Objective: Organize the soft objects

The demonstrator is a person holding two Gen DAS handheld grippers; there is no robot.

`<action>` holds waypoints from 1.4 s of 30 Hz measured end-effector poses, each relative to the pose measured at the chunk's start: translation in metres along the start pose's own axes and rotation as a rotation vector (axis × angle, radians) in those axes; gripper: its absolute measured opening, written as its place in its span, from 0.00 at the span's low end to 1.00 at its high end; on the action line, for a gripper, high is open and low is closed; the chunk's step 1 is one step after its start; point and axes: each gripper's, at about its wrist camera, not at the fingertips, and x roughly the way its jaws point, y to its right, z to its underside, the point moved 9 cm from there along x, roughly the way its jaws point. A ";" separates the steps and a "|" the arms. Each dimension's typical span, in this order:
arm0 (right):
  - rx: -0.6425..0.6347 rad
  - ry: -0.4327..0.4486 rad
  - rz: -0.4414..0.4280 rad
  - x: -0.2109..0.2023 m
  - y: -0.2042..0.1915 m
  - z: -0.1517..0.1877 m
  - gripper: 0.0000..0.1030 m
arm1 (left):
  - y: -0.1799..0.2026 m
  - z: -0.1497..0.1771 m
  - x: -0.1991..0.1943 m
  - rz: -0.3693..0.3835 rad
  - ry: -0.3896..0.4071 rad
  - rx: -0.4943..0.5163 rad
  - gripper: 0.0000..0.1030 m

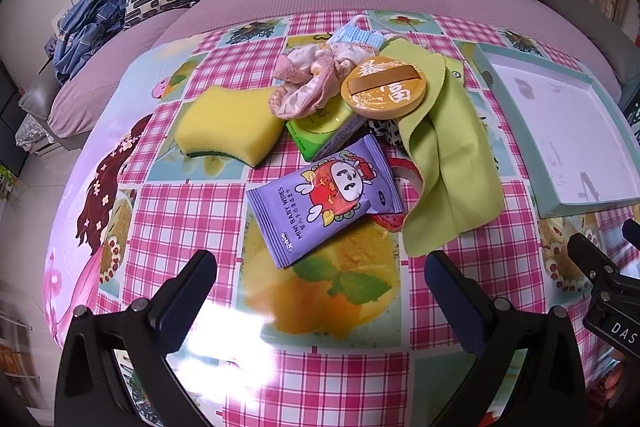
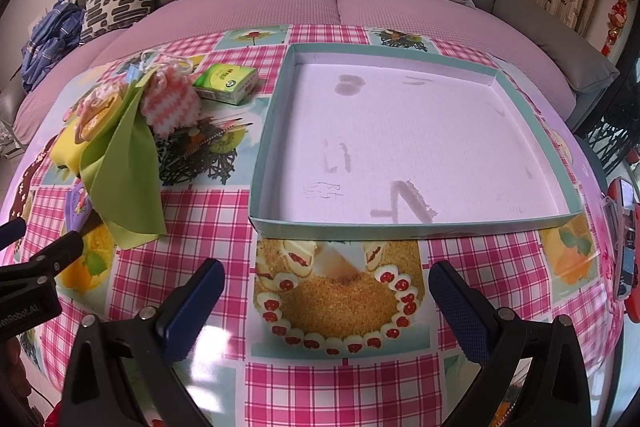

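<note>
i hold my left gripper (image 1: 320,291) wide open facing the purple baby wipes packet (image 1: 324,201) at 12 o'clock; my right gripper (image 2: 326,301) (also spread) fronts the bare teal cardboard tray (image 2: 532,115), likely the drop spot.

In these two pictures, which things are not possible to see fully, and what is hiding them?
- Red item, left wrist view: mostly under the wipes pack and green cloth; unidentifiable.
- Black-and-white item, left wrist view: covered by the cloth and green box.
- Tray, left wrist view: cut off by the right edge.
- Sponge, right wrist view: largely behind the cloth.
</note>
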 end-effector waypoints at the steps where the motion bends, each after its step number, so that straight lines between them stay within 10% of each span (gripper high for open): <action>1: 0.000 0.001 0.000 0.000 0.000 0.000 1.00 | 0.000 0.000 0.000 0.000 0.001 0.000 1.00; 42: 0.016 0.044 -0.003 -0.007 0.003 -0.005 1.00 | -0.001 -0.007 -0.010 0.005 0.042 -0.009 1.00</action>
